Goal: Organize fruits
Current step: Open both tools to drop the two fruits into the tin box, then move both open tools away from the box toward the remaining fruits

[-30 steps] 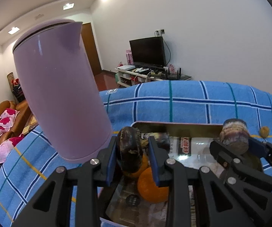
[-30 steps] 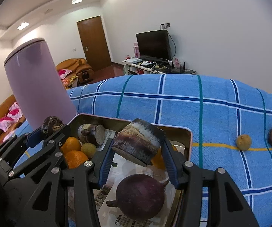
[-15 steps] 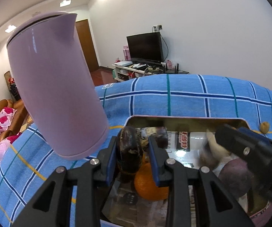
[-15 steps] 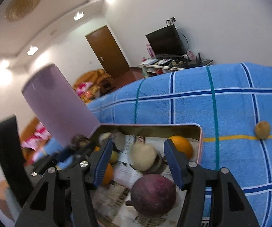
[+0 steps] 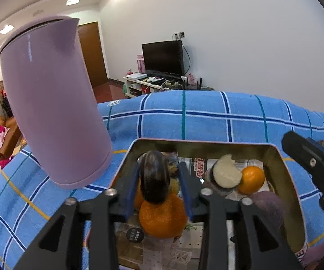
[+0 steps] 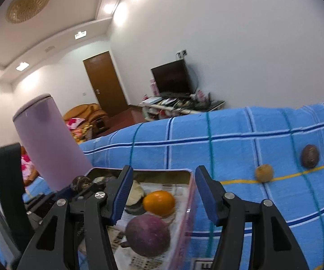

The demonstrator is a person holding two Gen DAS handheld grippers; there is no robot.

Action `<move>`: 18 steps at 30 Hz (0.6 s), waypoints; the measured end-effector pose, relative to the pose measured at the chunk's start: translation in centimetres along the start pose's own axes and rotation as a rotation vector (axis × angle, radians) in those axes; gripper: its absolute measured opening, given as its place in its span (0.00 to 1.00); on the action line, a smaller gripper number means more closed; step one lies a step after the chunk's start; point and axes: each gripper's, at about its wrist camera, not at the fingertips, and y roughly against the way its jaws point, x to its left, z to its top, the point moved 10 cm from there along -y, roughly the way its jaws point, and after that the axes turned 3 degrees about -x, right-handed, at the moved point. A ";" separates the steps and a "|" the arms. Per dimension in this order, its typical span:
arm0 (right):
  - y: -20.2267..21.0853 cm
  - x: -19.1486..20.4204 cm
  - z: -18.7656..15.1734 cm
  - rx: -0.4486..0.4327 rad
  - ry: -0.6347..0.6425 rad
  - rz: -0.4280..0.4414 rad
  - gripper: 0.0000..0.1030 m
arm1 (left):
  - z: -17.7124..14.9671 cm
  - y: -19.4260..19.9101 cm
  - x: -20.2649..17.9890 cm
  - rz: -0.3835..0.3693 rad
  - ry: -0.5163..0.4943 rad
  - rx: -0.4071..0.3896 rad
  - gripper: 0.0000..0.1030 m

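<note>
The left gripper (image 5: pixel 158 181) was clenched on a dark fruit (image 5: pixel 154 176) above the tin tray (image 5: pixel 207 142), over an orange (image 5: pixel 162 218) that it partly hid. The right gripper (image 6: pixel 162 193) gaped, holding nothing, over the tray's right rim. At 3 o'clock, two small fruits (image 6: pixel 264 172) lay on bare blue cloth (image 6: pixel 229 135). At 9 o'clock, a purple jug (image 5: pixel 51 103) crowded the tray's edge.

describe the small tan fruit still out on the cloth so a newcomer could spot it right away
Start at the blue plaid cloth and find the metal tray of fruit. To its right two loose fruits lie along the cloth's yellow stripe. The small tan fruit is the one nearer the tray: round, pale and yellowish-brown, while its neighbour, the dark fruit, is bigger and purplish-brown.
</note>
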 end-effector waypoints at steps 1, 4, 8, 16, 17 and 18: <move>0.3 -0.1 0.2 -0.015 0.011 -0.015 0.64 | 0.0 0.1 0.1 0.003 0.003 -0.005 0.63; 1.2 -0.8 0.7 -0.057 0.014 -0.052 0.73 | 0.4 0.8 -0.1 0.018 -0.001 -0.039 0.76; 2.3 -1.9 1.3 -0.094 0.006 -0.098 0.73 | 0.9 1.5 -0.5 0.042 -0.024 -0.080 1.00; 4.1 -3.4 1.7 -0.148 0.025 -0.210 0.73 | 1.8 2.8 -0.5 0.015 0.024 -0.134 1.00; 4.5 -3.5 1.9 -0.168 0.033 -0.219 0.73 | 1.9 2.9 -0.6 0.012 0.028 -0.141 1.00; 4.8 -3.6 2.0 -0.185 0.040 -0.228 0.73 | 1.9 3.0 -0.6 0.011 0.030 -0.146 1.00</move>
